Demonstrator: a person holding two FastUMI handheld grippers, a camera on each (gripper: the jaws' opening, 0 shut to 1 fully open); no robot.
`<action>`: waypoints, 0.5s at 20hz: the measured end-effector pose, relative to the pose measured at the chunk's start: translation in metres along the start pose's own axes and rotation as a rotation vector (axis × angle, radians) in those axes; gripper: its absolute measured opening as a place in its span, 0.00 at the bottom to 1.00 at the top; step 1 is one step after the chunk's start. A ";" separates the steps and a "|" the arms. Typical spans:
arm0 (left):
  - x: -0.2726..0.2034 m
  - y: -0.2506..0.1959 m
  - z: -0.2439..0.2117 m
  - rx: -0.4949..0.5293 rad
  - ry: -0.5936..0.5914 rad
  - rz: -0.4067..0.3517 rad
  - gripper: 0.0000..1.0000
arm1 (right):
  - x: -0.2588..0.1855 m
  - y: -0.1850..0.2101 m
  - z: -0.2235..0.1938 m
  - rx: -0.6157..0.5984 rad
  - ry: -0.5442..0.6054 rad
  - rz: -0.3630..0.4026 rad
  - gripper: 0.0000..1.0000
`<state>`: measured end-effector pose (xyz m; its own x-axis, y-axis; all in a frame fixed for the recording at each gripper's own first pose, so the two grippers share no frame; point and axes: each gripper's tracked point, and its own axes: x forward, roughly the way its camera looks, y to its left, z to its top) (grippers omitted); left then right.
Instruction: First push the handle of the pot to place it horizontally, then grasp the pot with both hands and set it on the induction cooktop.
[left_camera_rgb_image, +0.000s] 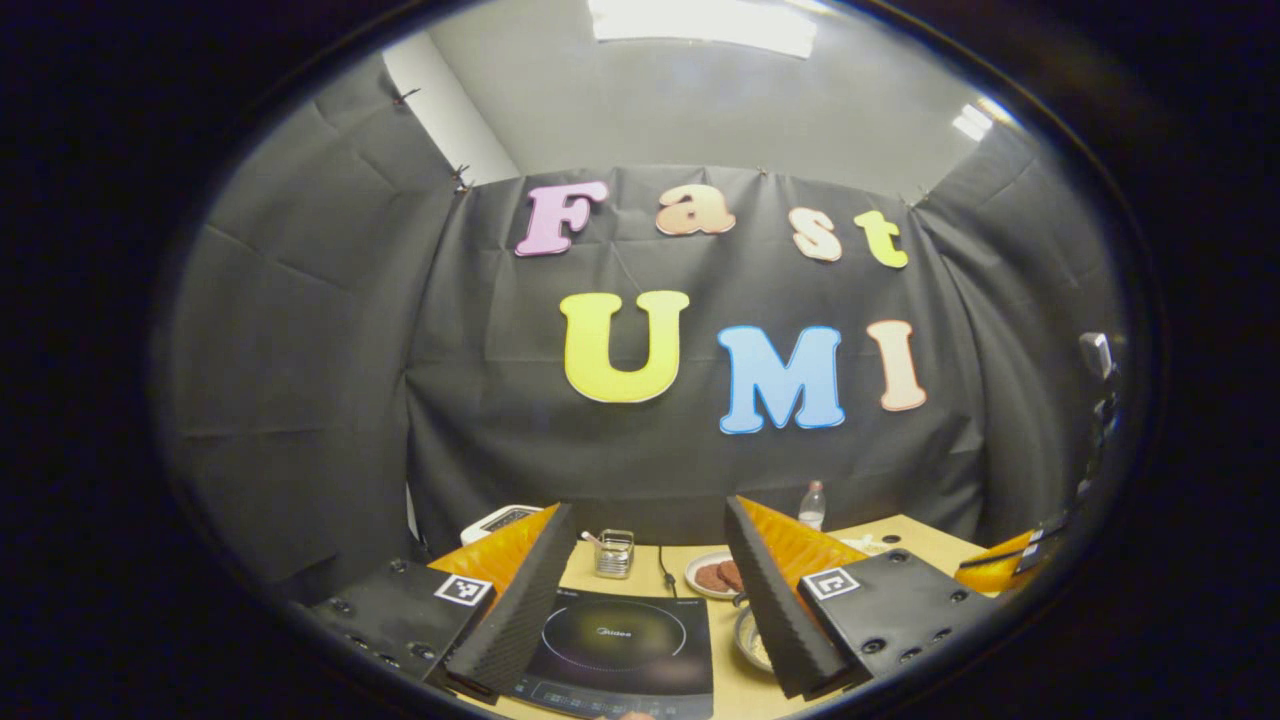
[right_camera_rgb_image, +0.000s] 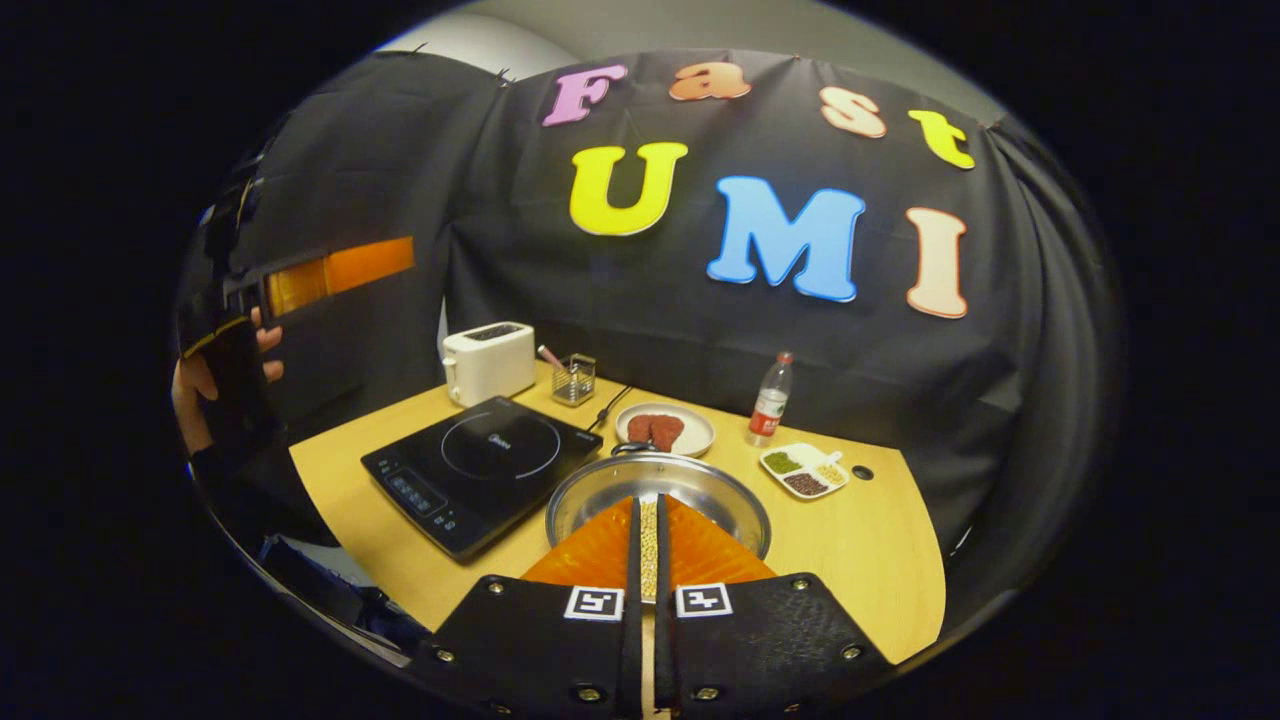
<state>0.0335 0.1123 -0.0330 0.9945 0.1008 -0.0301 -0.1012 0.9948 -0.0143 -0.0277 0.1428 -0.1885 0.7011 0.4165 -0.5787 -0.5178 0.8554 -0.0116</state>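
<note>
Left gripper (left_camera_rgb_image: 650, 600) spread wide above the induction cooktop (right_camera_rgb_image: 482, 468). Right gripper (right_camera_rgb_image: 647, 520) nearly closed, empty, over the pot (right_camera_rgb_image: 600, 480) on the tabletop (right_camera_rgb_image: 860, 560).

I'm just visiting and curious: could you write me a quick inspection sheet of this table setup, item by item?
Surface: wooden table, level.
Job's things: steel pot with pale beans inside, beside the black induction cooktop, which is bare.
Clutter: toaster, wire holder, plate of patties, bottle, divided dish.
Grippers: left gripper open above the cooktop; right gripper closed, over the pot.
Cables: black cord behind the cooktop.
Surroundings: black cloth booth wall.
</note>
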 end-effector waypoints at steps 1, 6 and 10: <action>0.005 -0.002 -0.002 0.004 0.004 0.007 1.00 | 0.003 0.003 -0.010 -0.005 0.026 0.032 0.04; 0.023 -0.016 -0.012 -0.007 0.023 0.049 0.97 | 0.024 0.016 -0.056 -0.003 0.169 0.191 0.04; 0.032 -0.022 -0.022 0.009 0.051 0.069 0.92 | 0.039 0.024 -0.094 0.052 0.312 0.310 0.04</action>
<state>0.0670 0.0931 -0.0556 0.9823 0.1688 -0.0817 -0.1694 0.9855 -0.0013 -0.0591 0.1508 -0.2876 0.3314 0.5498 -0.7667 -0.6490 0.7227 0.2377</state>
